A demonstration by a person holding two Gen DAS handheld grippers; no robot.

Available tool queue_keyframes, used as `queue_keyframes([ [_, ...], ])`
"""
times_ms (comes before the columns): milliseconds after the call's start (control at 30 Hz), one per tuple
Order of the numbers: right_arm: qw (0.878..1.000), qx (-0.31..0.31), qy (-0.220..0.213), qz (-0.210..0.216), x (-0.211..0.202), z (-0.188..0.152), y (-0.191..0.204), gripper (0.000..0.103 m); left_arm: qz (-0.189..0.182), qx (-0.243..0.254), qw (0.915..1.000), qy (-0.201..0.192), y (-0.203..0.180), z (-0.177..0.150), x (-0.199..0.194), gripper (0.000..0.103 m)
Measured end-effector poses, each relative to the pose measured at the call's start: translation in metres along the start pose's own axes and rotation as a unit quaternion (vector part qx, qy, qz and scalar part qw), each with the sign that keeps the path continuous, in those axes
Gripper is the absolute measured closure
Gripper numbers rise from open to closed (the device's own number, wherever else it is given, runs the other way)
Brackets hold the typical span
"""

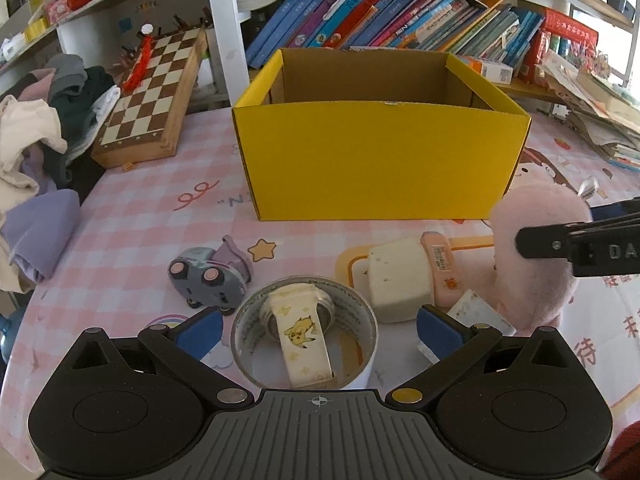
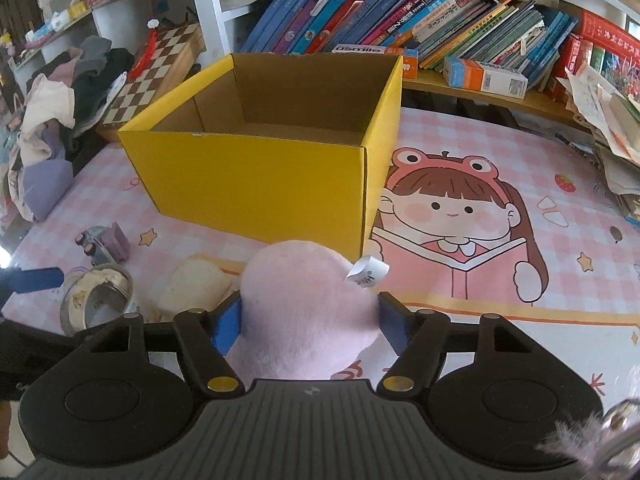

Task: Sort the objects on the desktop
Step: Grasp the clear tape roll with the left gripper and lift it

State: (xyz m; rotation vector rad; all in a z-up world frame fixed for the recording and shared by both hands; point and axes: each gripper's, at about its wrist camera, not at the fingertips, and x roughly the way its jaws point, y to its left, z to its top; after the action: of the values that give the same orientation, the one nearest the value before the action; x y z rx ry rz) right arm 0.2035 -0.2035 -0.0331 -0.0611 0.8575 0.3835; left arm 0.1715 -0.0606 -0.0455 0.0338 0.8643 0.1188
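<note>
An open yellow cardboard box point(image 1: 380, 160) stands on the pink checked table; it also shows in the right wrist view point(image 2: 256, 176) and looks empty. My left gripper point(image 1: 318, 330) is open around a tape roll point(image 1: 304, 332) with a Pikachu-print strap lying in it. My right gripper point(image 2: 310, 320) is shut on a pink plush toy point(image 2: 308, 308), which also shows at the right of the left wrist view point(image 1: 536, 256). A grey toy car point(image 1: 208, 280) lies left of the roll. A cream block point(image 1: 400, 276) and a pink thermometer-like stick point(image 1: 440, 272) lie to its right.
A chessboard box point(image 1: 152, 92) and a pile of clothes point(image 1: 36, 140) sit at the left. Shelves of books point(image 1: 380, 16) run behind the box. Stacked papers point(image 2: 612, 120) fill the right edge. A cartoon girl print point(image 2: 460, 216) covers the table's right side.
</note>
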Motion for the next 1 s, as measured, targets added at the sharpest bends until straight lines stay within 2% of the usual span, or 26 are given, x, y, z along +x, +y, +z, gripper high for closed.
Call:
queue_keyframes([
  [100, 1.000, -0.003, 0.002, -0.001, 0.000, -0.001, -0.002, 0.035, 0.014, -0.002, 0.9999, 0.007, 0.001, 0.000, 0.005, 0.000],
  [367, 1.000, -0.004, 0.002, 0.005, 0.001, -0.001, -0.003, 0.034, 0.021, -0.009, 0.9993, 0.030, 0.008, -0.005, 0.021, 0.001],
  [400, 1.000, -0.004, 0.002, 0.005, 0.001, -0.001, -0.003, 0.034, 0.021, -0.006, 0.9993, 0.030, 0.008, -0.005, 0.022, 0.002],
  [500, 1.000, -0.004, 0.001, 0.004, 0.000, -0.001, -0.002, 0.034, 0.007, -0.002, 0.9994, 0.034, 0.007, -0.008, 0.025, 0.017],
  [567, 1.000, -0.002, 0.000, 0.003, 0.000, -0.001, -0.002, 0.034, 0.003, 0.001, 0.9995, 0.031, 0.006, -0.009, 0.026, 0.018],
  [667, 1.000, 0.001, -0.003, 0.001, -0.003, -0.001, -0.001, 0.035, 0.003, 0.005, 0.9998, 0.018, 0.007, -0.008, 0.022, 0.019],
  [1000, 0.999, 0.014, -0.029, -0.009, -0.016, 0.002, 0.002, 0.035, 0.001, 0.013, 0.9975, -0.069, 0.010, 0.003, -0.017, 0.019],
])
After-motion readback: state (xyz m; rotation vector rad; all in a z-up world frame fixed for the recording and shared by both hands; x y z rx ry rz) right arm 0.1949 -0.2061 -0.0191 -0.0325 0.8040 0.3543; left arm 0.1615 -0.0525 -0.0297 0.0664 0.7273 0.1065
